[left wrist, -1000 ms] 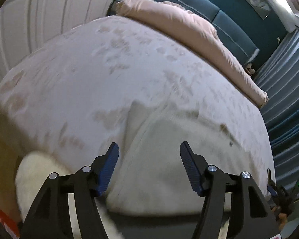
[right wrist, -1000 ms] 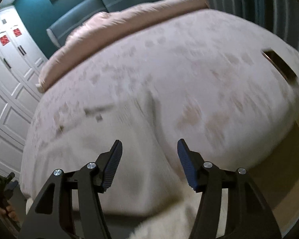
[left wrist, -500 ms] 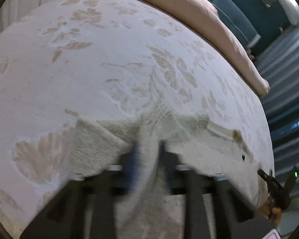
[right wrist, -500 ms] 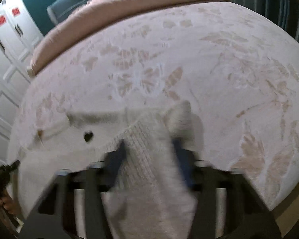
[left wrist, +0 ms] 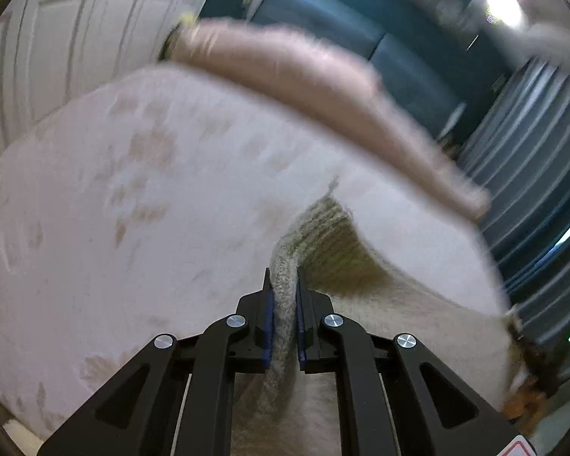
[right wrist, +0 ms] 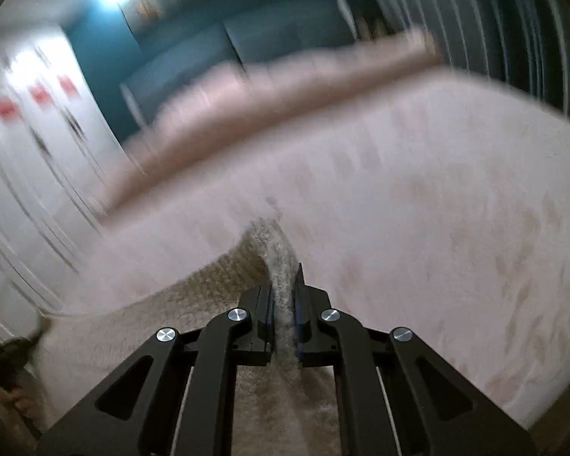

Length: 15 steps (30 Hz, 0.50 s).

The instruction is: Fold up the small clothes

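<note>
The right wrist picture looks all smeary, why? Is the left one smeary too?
Right wrist view: motion blur smears the pale patterned bedspread; the right hand-held gripper pinching the cream knitted garment stays sharp. Left wrist view: milder blur, bright ceiling glare.

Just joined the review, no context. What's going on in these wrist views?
A person with two handheld grippers is folding a cream knit garment on a bed. The left gripper and right gripper are each shut on a bunched edge of the knit, with the cloth stretched between them above the bedspread. Both views are motion-blurred, so the fold itself isn't laid down yet.
</note>
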Each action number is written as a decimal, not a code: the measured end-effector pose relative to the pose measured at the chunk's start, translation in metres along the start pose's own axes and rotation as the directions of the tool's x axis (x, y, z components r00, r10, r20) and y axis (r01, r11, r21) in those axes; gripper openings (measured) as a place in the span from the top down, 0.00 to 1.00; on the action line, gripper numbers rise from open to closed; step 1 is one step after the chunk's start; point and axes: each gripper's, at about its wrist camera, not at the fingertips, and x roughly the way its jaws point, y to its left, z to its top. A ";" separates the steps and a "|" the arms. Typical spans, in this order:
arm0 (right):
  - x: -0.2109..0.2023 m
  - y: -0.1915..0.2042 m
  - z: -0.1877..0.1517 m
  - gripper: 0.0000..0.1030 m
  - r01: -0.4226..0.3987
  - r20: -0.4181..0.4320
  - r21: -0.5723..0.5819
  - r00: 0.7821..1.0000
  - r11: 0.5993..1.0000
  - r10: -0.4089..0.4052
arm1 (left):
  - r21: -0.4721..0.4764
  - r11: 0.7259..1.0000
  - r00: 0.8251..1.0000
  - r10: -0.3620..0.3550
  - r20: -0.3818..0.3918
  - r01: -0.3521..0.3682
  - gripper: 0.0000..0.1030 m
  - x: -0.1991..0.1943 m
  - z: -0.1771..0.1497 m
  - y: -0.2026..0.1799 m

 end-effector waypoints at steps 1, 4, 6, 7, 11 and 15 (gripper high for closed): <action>0.026 -0.006 -0.010 0.93 0.035 -0.070 0.019 0.997 0.999 -0.033 | 0.013 0.999 0.997 0.044 -0.060 -0.043 0.93 0.024 -0.011 0.007; 0.062 -0.018 -0.028 0.93 0.084 -0.163 0.067 0.984 0.994 -0.072 | -0.002 0.995 0.985 0.102 -0.139 -0.103 0.92 0.060 -0.037 0.026; 0.068 -0.019 -0.030 0.91 0.088 -0.187 0.083 0.980 0.993 -0.071 | 0.008 0.994 0.987 0.105 -0.121 -0.105 0.91 0.058 -0.039 0.025; 0.067 -0.017 -0.029 0.89 0.091 -0.195 0.070 0.978 0.993 -0.076 | 0.022 0.993 0.986 0.114 -0.120 -0.113 0.89 0.058 -0.039 0.022; 0.035 0.000 -0.024 0.78 0.144 -0.117 0.049 0.984 0.988 -0.138 | 0.045 0.987 0.981 0.160 -0.109 -0.156 0.81 0.042 -0.036 0.010; -0.009 0.057 -0.052 0.77 0.000 -0.090 -0.071 0.996 0.997 -0.006 | -0.037 0.995 0.995 0.091 -0.043 -0.092 0.75 -0.001 -0.040 -0.007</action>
